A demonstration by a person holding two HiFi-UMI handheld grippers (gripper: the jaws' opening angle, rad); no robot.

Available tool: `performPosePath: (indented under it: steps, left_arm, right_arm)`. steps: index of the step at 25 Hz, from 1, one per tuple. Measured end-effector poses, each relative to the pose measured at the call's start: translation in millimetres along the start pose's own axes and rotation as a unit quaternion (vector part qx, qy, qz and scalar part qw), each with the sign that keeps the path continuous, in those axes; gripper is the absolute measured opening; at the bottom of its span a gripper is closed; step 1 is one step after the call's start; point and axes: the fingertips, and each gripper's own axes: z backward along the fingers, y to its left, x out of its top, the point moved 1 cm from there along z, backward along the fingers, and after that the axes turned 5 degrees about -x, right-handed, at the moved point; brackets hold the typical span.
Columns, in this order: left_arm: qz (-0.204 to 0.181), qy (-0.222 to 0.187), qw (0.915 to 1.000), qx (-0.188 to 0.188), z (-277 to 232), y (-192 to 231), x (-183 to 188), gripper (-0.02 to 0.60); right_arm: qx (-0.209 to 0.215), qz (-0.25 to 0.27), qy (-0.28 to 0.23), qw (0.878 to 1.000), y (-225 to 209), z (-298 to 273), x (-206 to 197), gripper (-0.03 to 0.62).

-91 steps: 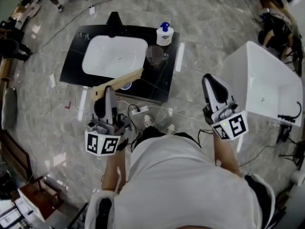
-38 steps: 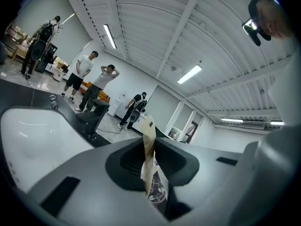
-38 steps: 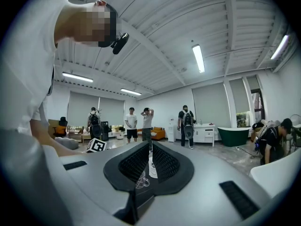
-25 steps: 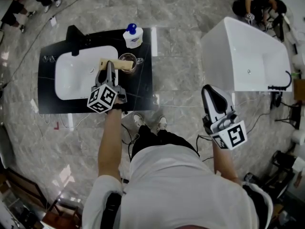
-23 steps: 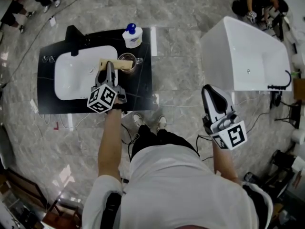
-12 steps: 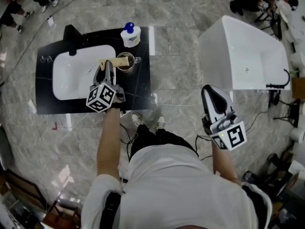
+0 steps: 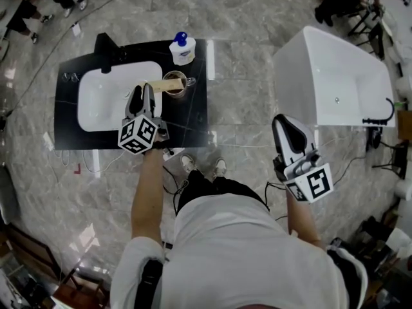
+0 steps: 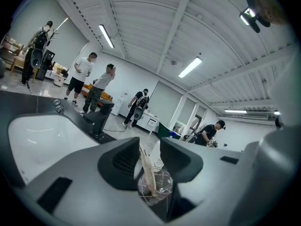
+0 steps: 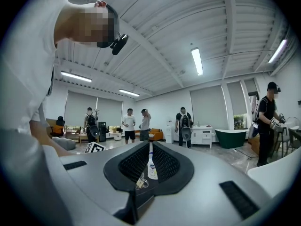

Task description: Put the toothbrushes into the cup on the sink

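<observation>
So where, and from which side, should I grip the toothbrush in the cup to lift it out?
Probably the free upper part of the toothbrush, which leans out over the rim of the cup toward the basin. Come from that side, where the left gripper's jaws have just been opening around it, fingers either side of the shaft; its lower end is inside.

The left tool [image 7: 143, 90] hides part of the sink basin [image 7: 103, 102] from above, and its own jaws cover the cup's [image 8: 160, 185] base.
</observation>
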Motion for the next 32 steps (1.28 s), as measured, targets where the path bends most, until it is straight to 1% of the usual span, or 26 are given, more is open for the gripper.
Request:
performPosePath:
  steps: [6, 18, 21, 23, 27, 32]
  left_arm:
    - [-0.038, -0.019, 0.9991, -0.006, 17, -17, 19, 0.126]
    - [-0.076, -0.056, 0.9949, -0.035, 55, -64, 53, 0.121]
    - [-0.078, -0.068, 0.9938, -0.040, 71, -78, 60, 0.101]
    - [-0.079, -0.078, 0.9927, -0.047, 83, -88, 64, 0.067]
    - [-0.081, -0.100, 0.9901, -0.056, 113, -105, 75, 0.032]
    - [-0.092, -0.123, 0.9874, -0.038, 158, -107, 86, 0.009]
  right_arm:
    - [0.017, -0.001, -0.014, 1.000, 9, 4, 5, 0.048]
    - [0.042, -0.009, -0.042, 0.998, 20, 22, 10, 0.048]
    - [0.054, -0.013, -0.049, 0.997, 25, 27, 11, 0.048]
    - [0.062, -0.015, -0.053, 0.997, 29, 29, 12, 0.048]
    - [0.081, -0.017, -0.061, 0.995, 36, 33, 15, 0.048]
    - [0.109, -0.021, -0.062, 0.992, 46, 32, 12, 0.048]
